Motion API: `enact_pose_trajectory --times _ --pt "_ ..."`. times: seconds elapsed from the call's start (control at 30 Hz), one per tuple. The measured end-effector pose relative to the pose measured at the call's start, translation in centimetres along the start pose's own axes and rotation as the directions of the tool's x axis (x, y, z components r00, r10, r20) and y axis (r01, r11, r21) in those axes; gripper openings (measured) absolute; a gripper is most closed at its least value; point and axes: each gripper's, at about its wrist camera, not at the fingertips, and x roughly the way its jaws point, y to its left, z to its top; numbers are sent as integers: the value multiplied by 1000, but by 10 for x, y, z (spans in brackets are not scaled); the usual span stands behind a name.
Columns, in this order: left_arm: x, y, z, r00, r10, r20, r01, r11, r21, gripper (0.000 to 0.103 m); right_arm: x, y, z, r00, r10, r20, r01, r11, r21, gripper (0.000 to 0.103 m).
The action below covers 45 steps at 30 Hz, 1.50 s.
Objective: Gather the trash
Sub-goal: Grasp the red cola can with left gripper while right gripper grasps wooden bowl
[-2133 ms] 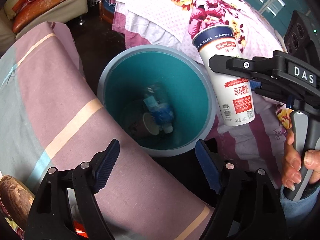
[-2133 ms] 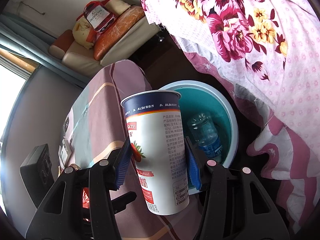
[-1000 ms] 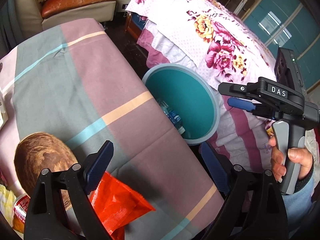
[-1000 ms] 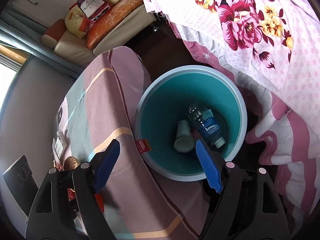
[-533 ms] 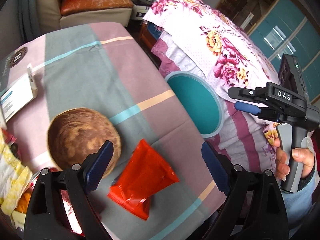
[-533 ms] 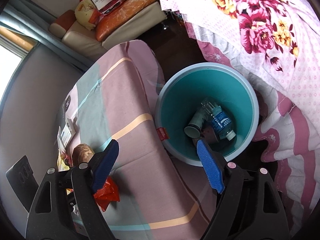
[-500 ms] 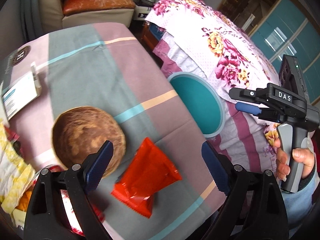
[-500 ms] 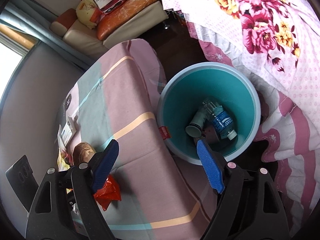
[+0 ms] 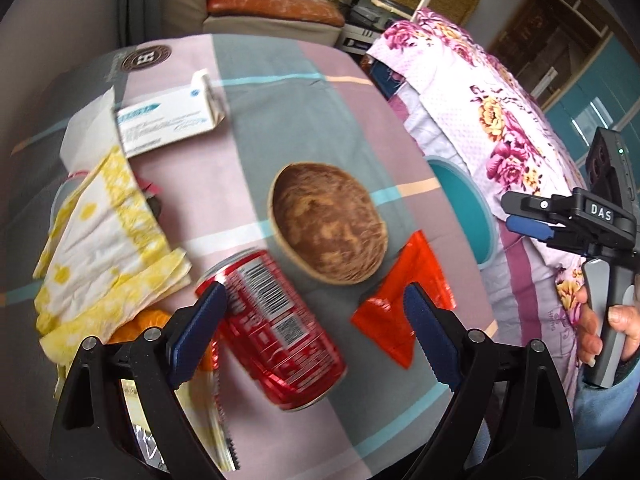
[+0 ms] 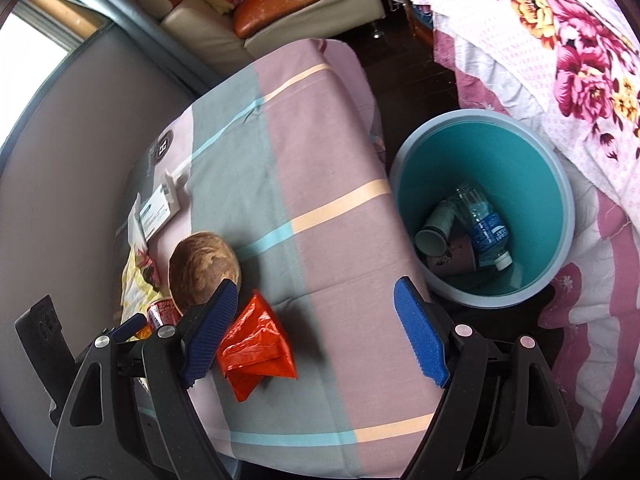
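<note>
Left wrist view: left tongs (image 9: 316, 316) spread wide and empty over a red can (image 9: 276, 332) lying on the tabletop (image 9: 288, 92), long axis running from beside the left pad toward the camera; likely light, thin-walled, slick, best gripped across its middle. Right wrist view: right tongs (image 10: 316, 336) released, empty; red wrapper (image 10: 256, 352) by the left pad, soft and crinkly; teal bin (image 10: 564, 208) beyond the right pad.

Both wrist views look steeply down, sharing wooden bowl (image 9: 328, 222) (image 10: 204, 270).

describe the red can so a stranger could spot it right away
On the striped tablecloth, find the round wooden bowl. The red can lies on its side beside it, nearer the camera: a barcoded metal cylinder, unlike the flat red wrapper across from it.
</note>
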Motion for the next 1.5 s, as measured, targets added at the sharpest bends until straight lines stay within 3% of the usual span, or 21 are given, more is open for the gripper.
enact_pose_trajectory --times 0.37,0.63,0.67,0.73,0.93,1.07,1.1,1.17,1.33,1.5 --pt "15 16 -16 999 10 -42 -12 999 -53 90 17 29 -14 998 -10 -60 6 998 -68 77" --pt "35 11 -20 997 38 -64 -40 998 -40 90 25 31 -17 997 -10 -76 4 997 -78 77" --pt "37 10 -20 997 43 -65 -45 998 -39 89 26 32 -17 997 -11 -76 4 996 -85 77" --pt "41 8 -19 996 69 -64 -71 997 -34 70 28 36 -17 998 -12 -66 4 994 -107 77" --pt "29 16 -13 997 73 -16 -73 996 -46 70 37 53 -13 997 -68 -38 59 976 -211 77" --pt "13 25 -4 998 64 25 -62 996 -65 70 50 62 -5 996 -62 -57 47 972 -229 76" --pt "7 29 0 997 57 42 -54 996 -72 70 53 63 -4 996 -60 -63 44 972 -230 75" --pt "-1 34 5 997 46 66 -40 996 -82 70 65 68 0 994 -59 -88 37 973 -230 60" --pt "-15 44 17 994 36 108 -24 994 -110 70 92 80 7 990 -23 -143 -11 973 -230 48" --pt "-16 52 23 993 44 109 -30 992 -125 70 111 87 10 986 -5 -164 -34 972 -233 44"
